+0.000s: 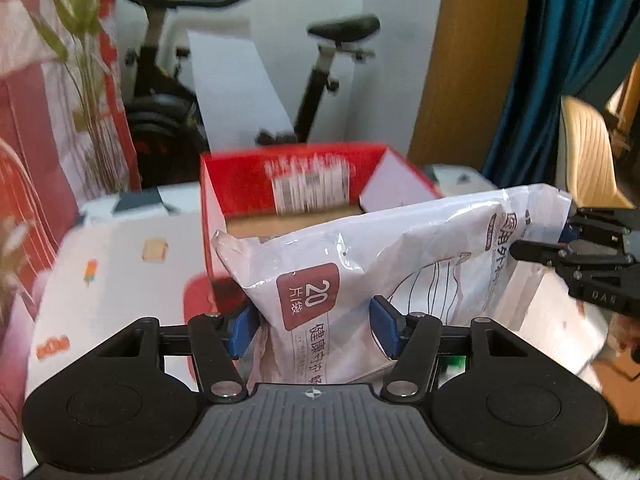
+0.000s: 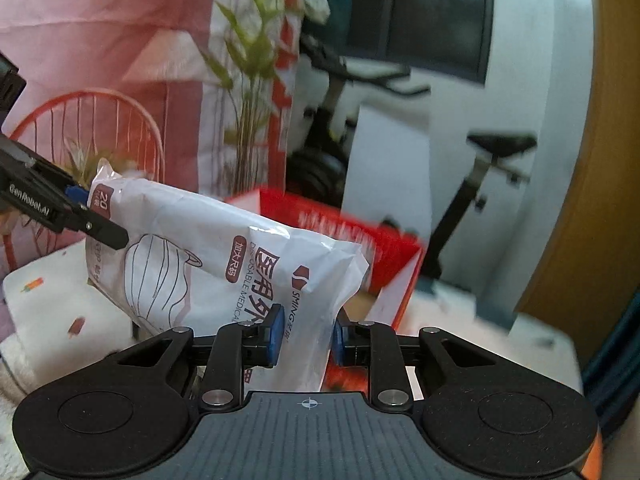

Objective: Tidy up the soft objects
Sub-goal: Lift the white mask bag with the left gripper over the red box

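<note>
A white plastic pack of face masks (image 1: 400, 264) with dark red labels hangs in the air between both grippers. My left gripper (image 1: 314, 328) is shut on one end of the pack. My right gripper (image 2: 306, 334) is shut on the other end of the pack (image 2: 224, 256). The right gripper also shows in the left wrist view (image 1: 560, 240) at the pack's far right edge. The left gripper shows in the right wrist view (image 2: 86, 206) at the pack's left end. An open red cardboard box (image 1: 240, 184) stands just behind and below the pack; it also shows in the right wrist view (image 2: 384, 248).
The box stands on a white cloth with small coloured prints (image 1: 120, 264). An exercise bike (image 1: 328, 64) stands behind the table. A plant (image 2: 256, 80) and a red wire chair (image 2: 92, 120) are at the left. A beige chair (image 1: 588, 152) is at the right.
</note>
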The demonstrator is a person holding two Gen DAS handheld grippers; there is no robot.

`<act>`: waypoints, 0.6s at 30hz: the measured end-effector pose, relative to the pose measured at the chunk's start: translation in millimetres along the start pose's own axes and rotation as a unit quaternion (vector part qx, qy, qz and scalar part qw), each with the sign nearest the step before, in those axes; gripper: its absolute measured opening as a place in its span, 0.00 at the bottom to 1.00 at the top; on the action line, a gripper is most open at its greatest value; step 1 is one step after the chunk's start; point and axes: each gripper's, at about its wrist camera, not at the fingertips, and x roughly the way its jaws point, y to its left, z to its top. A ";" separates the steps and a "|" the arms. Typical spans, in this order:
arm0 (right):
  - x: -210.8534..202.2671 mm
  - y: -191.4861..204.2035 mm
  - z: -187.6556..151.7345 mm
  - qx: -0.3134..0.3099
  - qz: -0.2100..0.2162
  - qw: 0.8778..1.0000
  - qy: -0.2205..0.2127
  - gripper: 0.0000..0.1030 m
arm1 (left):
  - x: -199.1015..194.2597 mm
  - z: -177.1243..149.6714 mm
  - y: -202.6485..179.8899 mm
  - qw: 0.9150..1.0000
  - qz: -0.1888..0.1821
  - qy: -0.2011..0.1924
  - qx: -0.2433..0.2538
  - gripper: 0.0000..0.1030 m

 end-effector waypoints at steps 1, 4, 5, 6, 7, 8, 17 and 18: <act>-3.1 -1.0 6.1 -0.008 -0.003 1.000 -0.011 0.21 | -3.6 7.1 -0.6 1.000 0.002 -0.013 0.000 0.61; -9.1 -10.8 27.9 -0.022 -0.018 0.999 -0.040 0.21 | -8.2 31.0 -0.3 0.999 0.000 -0.051 -0.013 0.61; -9.6 -14.4 34.7 -0.023 -0.023 0.998 -0.047 0.21 | -6.7 37.9 -0.1 0.998 -0.003 -0.061 -0.019 0.61; -9.0 -17.9 41.2 -0.025 -0.029 0.998 -0.053 0.21 | -4.1 43.9 0.3 0.997 -0.003 -0.069 -0.022 0.61; -7.8 -21.4 47.6 -0.029 -0.035 0.997 -0.060 0.21 | 0.6 50.8 0.2 0.997 0.001 -0.076 -0.020 0.61; -5.4 -24.6 54.1 -0.034 -0.042 0.996 -0.067 0.21 | 5.0 56.2 -1.4 0.996 0.006 -0.082 -0.015 0.61; 49.2 -48.4 84.9 -0.054 -0.077 0.991 -0.095 0.20 | 53.3 88.1 15.2 0.995 0.028 -0.096 -0.023 0.61; 57.2 -49.3 85.9 -0.056 -0.077 0.991 -0.094 0.20 | 58.9 89.9 18.6 0.995 0.031 -0.092 -0.025 0.61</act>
